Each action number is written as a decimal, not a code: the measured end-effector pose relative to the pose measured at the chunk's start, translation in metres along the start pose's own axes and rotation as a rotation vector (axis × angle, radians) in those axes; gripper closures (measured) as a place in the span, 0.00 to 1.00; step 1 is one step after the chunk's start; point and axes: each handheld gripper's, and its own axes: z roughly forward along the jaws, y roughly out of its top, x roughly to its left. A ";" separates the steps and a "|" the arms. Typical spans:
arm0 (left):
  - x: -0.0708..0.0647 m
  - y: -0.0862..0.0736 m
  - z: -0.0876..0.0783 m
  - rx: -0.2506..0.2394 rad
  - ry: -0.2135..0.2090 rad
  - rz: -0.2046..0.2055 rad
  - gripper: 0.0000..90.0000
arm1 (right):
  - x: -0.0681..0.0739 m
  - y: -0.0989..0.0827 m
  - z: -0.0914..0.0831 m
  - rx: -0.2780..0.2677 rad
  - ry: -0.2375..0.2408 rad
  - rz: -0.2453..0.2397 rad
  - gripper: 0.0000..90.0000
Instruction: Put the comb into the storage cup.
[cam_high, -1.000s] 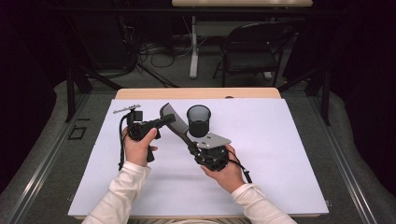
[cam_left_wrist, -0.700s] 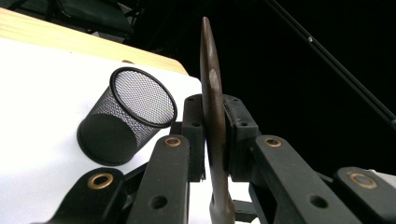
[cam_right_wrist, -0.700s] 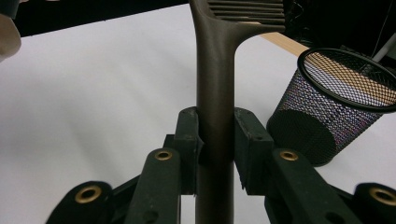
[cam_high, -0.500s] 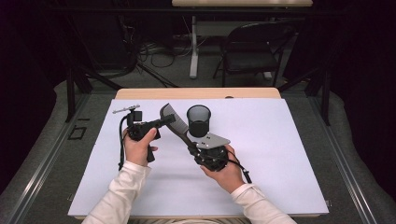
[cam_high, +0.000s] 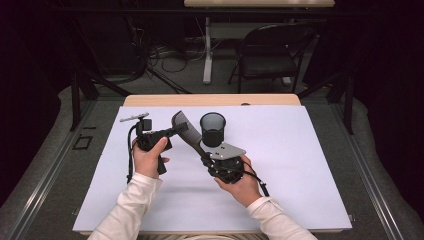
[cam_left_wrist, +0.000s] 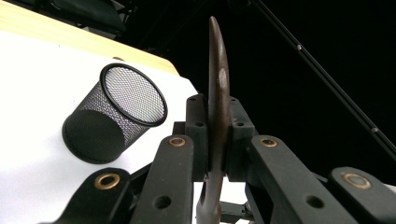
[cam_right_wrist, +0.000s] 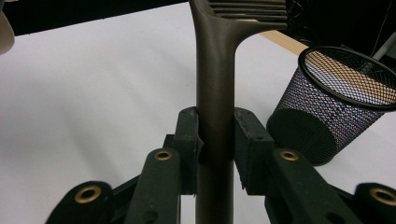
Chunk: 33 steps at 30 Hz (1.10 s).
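Observation:
A dark slotted spatula (cam_high: 183, 125) is held above the white table between both grippers. My left gripper (cam_high: 179, 131) is shut on its flat head, which stands edge-on between the pads in the left gripper view (cam_left_wrist: 217, 70). My right gripper (cam_high: 202, 153) is shut on the spatula's handle (cam_right_wrist: 215, 60), with the slotted head rising past the pads. A black mesh cup (cam_high: 212, 129) stands upright on the table just behind and right of the spatula. The cup (cam_left_wrist: 114, 119) lies left of the jaws in the left gripper view, and the cup (cam_right_wrist: 327, 107) lies right of them in the right gripper view.
A white sheet (cam_high: 300, 165) covers the table, with a wooden strip (cam_high: 210, 100) along its far edge. A dark chair (cam_high: 270, 50) and cables stand on the floor beyond. Cables trail from both grippers toward the person.

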 end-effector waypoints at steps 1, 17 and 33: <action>0.000 0.000 0.000 -0.003 0.000 -0.005 0.93 | 0.000 0.000 0.000 -0.001 0.000 0.000 0.81; 0.000 -0.001 0.000 -0.005 -0.007 -0.006 0.93 | 0.000 -0.001 0.001 -0.001 0.002 0.006 0.81; 0.001 -0.001 0.000 -0.007 -0.013 -0.015 0.94 | 0.000 -0.001 0.002 -0.001 0.004 0.012 0.80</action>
